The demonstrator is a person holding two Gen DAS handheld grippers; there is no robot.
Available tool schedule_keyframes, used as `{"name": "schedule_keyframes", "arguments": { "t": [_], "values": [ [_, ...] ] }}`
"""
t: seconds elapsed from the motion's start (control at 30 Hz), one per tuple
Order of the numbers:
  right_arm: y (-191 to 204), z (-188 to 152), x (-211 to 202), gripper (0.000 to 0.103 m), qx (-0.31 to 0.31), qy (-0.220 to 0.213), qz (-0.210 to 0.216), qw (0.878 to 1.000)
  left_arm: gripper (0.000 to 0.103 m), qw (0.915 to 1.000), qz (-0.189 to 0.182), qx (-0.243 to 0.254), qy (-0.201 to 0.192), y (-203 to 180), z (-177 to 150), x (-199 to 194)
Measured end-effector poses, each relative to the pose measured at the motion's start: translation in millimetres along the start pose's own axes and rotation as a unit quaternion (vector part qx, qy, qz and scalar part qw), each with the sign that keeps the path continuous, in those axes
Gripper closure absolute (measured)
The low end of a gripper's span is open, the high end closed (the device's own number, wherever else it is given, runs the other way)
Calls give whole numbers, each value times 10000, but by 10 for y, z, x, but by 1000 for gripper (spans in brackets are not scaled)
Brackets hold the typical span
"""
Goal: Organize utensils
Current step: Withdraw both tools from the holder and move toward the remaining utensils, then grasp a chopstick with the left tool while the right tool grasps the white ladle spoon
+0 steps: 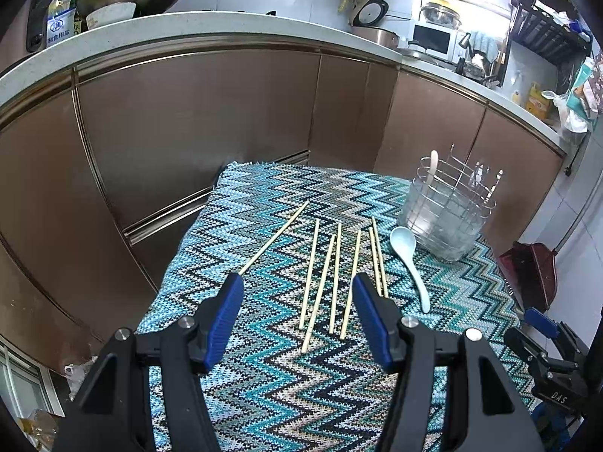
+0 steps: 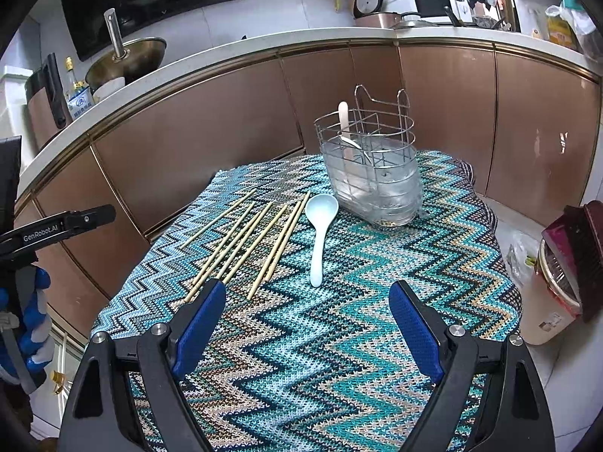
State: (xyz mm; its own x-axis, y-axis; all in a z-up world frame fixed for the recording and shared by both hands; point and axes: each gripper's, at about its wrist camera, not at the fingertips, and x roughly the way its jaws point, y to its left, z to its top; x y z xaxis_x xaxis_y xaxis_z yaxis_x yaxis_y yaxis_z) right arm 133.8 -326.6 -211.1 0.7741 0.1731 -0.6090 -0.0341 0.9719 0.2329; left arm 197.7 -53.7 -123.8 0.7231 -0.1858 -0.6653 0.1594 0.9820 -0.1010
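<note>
On cloth (image 2: 339, 320): wire caddy (image 2: 371, 177) holds pale utensil (image 2: 343, 116) | both grippers released, empty

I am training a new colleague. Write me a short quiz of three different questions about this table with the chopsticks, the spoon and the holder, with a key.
1. True or false: the light blue spoon lies between the chopsticks and the wire utensil holder.
2. Which gripper has its jaws spread wider? A) the left gripper B) the right gripper
3. Fill in: the holder already contains one pale ____ standing upright.

Key
1. True.
2. B. Both are open and empty above the zigzag cloth.
3. Spoon; its handle sticks out above the rim.
</note>
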Motion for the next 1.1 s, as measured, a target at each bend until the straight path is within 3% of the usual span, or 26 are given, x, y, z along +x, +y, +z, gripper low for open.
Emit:
{"name": "schedule_keyframes", "arguments": {
  "t": [0.33,0.57,0.77,1.1],
  "values": [
    [-65,-2,-34,23,-8,72,-163,9998,45,9997,-76,-182,116,417,-6,123],
    [-59,35,135,46,-61,309,-104,9995,45,9986,-95,-395,329,812,-25,311],
    [28,110,392,55,-205,502,-3,9985,45,9975,-239,-368,552,929,-1,548],
    [66,421,853,57,-464,676,-104,9966,46,9945,-610,-107,846,841,215,1049]
  ]
}}
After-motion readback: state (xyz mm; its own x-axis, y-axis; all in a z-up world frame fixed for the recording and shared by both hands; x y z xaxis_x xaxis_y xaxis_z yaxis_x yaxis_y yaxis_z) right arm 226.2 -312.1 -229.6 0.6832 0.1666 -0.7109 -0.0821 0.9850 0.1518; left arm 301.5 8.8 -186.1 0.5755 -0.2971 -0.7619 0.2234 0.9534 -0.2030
